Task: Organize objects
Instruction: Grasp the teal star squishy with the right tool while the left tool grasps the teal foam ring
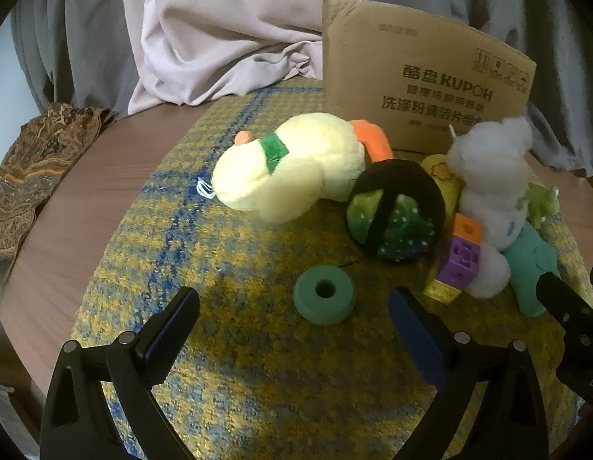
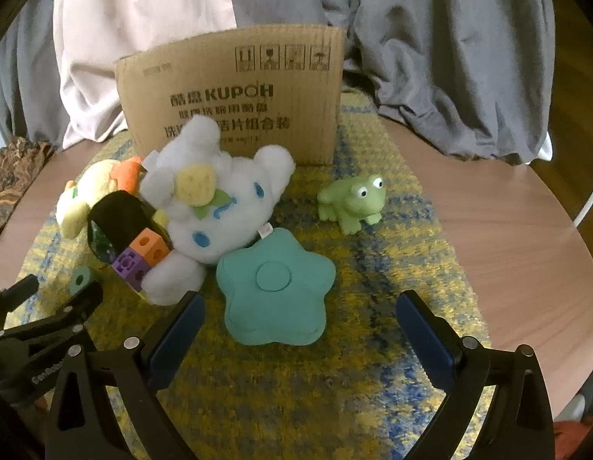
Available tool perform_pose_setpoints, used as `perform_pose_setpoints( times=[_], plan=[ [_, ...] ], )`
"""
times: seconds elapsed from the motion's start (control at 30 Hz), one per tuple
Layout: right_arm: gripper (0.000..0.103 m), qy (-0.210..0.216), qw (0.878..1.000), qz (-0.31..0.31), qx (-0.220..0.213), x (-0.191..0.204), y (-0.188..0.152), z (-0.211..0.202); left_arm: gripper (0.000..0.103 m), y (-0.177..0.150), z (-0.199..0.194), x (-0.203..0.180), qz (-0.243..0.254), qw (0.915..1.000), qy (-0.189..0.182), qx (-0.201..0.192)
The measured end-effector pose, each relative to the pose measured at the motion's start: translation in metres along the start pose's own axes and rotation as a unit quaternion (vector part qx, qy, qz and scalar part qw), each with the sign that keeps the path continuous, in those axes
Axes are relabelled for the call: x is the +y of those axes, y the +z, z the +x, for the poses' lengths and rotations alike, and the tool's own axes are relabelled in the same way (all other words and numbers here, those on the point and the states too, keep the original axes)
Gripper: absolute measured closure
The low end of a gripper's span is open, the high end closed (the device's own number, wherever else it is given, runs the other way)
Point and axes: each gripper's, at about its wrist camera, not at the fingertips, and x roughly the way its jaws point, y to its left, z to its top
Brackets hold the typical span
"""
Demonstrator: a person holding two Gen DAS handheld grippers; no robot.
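Note:
Toys lie on a yellow-and-blue woven mat (image 1: 258, 364) (image 2: 373, 364). In the left wrist view a green foam ring (image 1: 324, 294) sits just ahead of my open left gripper (image 1: 294, 326). Behind it are a yellow plush duck (image 1: 292, 165), a black-and-green ball (image 1: 394, 216) and coloured linking cubes (image 1: 459, 257). In the right wrist view a teal star cushion (image 2: 275, 287) lies between and just beyond the fingers of my open right gripper (image 2: 300, 329). A white plush (image 2: 216, 207) and a green rubber frog (image 2: 352, 199) sit further back.
A cardboard box (image 2: 235, 96) (image 1: 426, 76) stands upright at the mat's far edge, with grey and pale cloth draped behind. The round wooden table (image 2: 526, 230) shows bare wood on both sides. A patterned brown cloth (image 1: 24, 176) lies at the left edge.

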Motion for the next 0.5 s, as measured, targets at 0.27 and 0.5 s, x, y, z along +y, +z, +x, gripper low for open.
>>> perform_pose_setpoints(
  times=[0.27, 0.5],
  plan=[
    [0.006, 0.001, 1.0, -0.006, 0.023, 0.006, 0.001, 0.017, 0.033, 0.001, 0.016, -0.001, 0.001, 0.9998, -0.005, 0.018],
    [0.043, 0.027, 0.999, -0.005, 0.04, 0.007, 0.001, 0.024, 0.057, 0.001, 0.015, -0.005, 0.007, 0.9996, -0.022, 0.014]
  ],
)
